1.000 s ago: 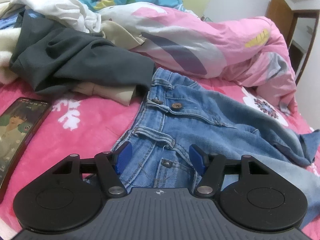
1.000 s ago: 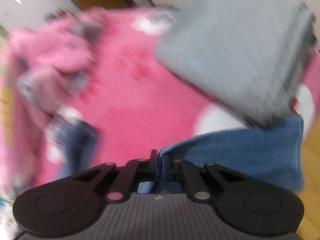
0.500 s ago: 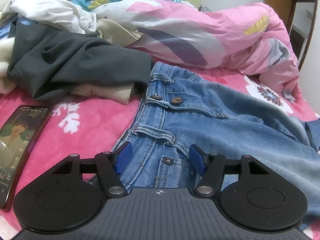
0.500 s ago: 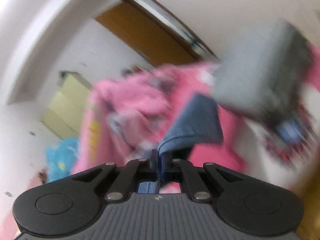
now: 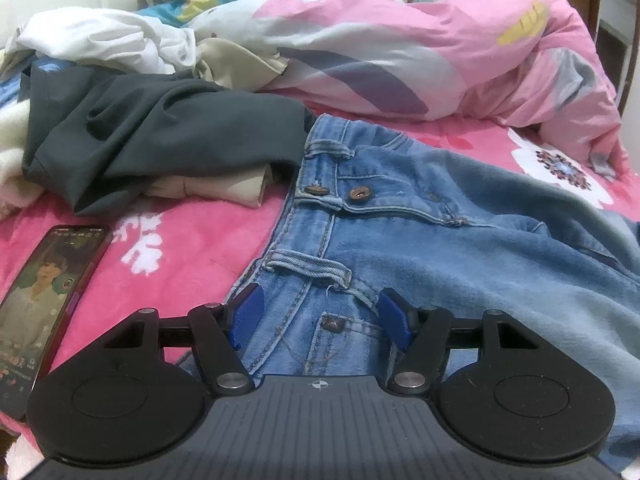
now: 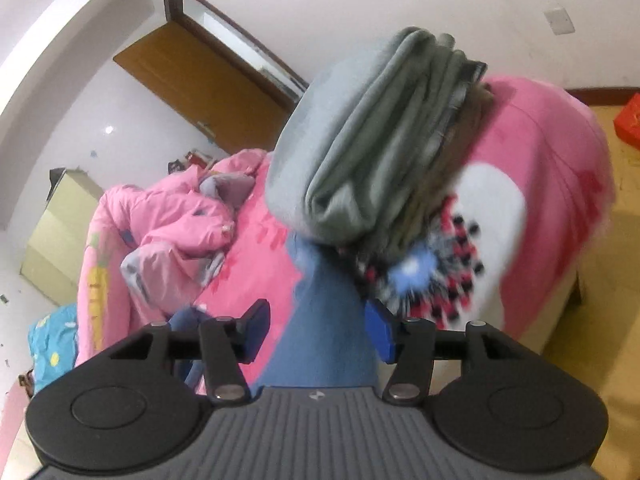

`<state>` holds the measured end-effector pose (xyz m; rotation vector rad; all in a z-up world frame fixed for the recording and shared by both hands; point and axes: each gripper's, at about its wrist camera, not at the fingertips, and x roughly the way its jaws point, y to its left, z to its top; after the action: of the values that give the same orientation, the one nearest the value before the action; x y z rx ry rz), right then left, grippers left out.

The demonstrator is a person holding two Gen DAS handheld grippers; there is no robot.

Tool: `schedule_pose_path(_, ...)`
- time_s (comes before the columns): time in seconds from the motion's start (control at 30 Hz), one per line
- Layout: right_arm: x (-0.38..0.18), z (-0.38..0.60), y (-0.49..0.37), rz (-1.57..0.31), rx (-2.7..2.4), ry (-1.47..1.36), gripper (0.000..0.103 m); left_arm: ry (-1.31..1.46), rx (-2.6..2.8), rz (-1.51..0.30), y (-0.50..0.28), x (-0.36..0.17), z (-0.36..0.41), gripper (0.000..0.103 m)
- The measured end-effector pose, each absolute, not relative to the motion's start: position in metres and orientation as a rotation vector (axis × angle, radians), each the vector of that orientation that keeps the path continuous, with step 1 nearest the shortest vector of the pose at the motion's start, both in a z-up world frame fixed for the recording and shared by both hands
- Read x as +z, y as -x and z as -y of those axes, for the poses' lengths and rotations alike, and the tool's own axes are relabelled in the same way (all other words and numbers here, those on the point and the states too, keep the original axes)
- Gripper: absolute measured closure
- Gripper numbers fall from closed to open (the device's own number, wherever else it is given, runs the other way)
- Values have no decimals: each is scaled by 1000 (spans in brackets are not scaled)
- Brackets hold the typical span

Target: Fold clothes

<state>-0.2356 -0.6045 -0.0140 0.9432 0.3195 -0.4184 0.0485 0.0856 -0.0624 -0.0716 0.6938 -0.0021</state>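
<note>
Blue jeans point(image 5: 420, 240) lie spread on the pink bed, waistband toward the left, legs running off to the right. My left gripper point(image 5: 322, 314) is open, its blue pads on either side of the waistband by a pocket rivet, low over the denim. In the right wrist view my right gripper point(image 6: 318, 330) is open, with a blue jeans leg point(image 6: 324, 320) lying between its jaws and free of them. A stack of folded grey clothes point(image 6: 376, 140) sits on the bed just beyond it.
A dark grey garment point(image 5: 160, 136), beige and white clothes point(image 5: 108, 40) are piled at the left. A phone point(image 5: 40, 304) lies on the pink blanket at the left edge. A crumpled pink duvet point(image 5: 420, 52) fills the back. A wooden door point(image 6: 208, 64) stands behind.
My right gripper was shut on the jeans leg and has opened, letting it go, after swinging it up and across the bed. My left gripper has edged slightly closer to the waistband.
</note>
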Motion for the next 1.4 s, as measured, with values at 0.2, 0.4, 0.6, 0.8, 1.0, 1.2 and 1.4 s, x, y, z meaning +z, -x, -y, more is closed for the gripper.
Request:
schedule_pose_path(0.2, -36, 590, 164, -372, -308, -921, 84, 67, 2, -695, -49, -62, -85, 38)
schedule_pose_path(0.4, -16, 477, 78, -589, -95, -369, 70, 52, 10, -695, -49, -63, -82, 37)
schedule_pose_path(0.6, -5, 436, 97, -586, 90, -159, 47, 32, 8, -690, -49, -64, -80, 36)
schedule_pose_path(0.8, 0, 530, 109, -525, -63, -558, 46, 17, 9, -687, -51, -65, -77, 34)
schedule_pose_path(1.0, -49, 592, 66, -631, -146, -854, 71, 9, 18, -686, -52, -66, -74, 32)
schedule_pose_path(1.2, -10, 585, 61, -492, -171, -755, 99, -2, 23, -690, -53, -65, -73, 32)
schedule_pose_path(1.4, 89, 596, 179, -16, -371, -557, 99, -38, 25, -686, -52, -67, -69, 32)
